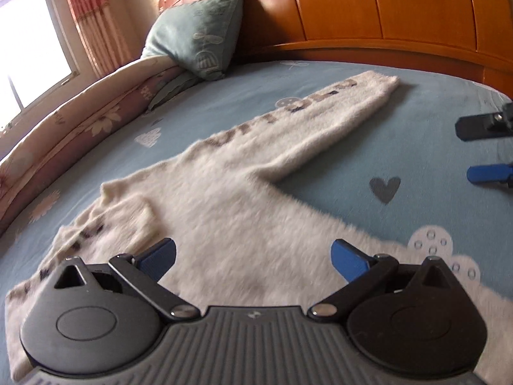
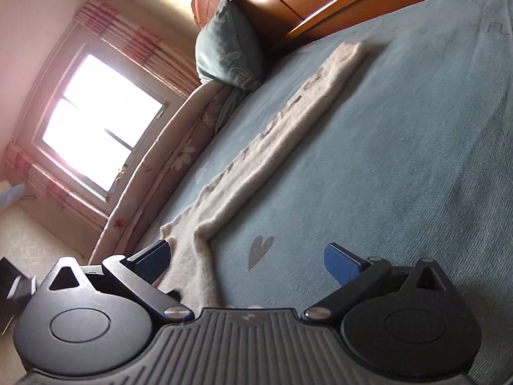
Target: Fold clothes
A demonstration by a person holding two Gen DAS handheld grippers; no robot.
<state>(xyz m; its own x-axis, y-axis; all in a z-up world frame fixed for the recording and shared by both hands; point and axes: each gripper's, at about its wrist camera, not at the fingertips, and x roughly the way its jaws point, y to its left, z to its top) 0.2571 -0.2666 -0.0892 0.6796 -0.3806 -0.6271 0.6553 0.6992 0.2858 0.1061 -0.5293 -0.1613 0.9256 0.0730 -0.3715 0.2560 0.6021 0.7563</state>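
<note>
My left claw (image 1: 253, 258) hangs wide and empty over the fluffy cream sweater (image 1: 224, 211) spread on the bed (image 1: 352, 160). My right claw (image 2: 247, 261) gapes beside its outstretched sleeve (image 2: 288, 112); beyond, a pillow (image 1: 198, 35).

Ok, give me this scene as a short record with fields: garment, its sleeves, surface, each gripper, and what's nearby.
garment: fluffy cream sweater, lying flat
sleeves: one sleeve stretched straight toward the wooden headboard; the other sleeve folded across the body
surface: blue patterned bedsheet
left gripper: open, over the sweater body, holding nothing
right gripper: open, over the sheet beside the sweater
nearby: teal pillow, window
</note>
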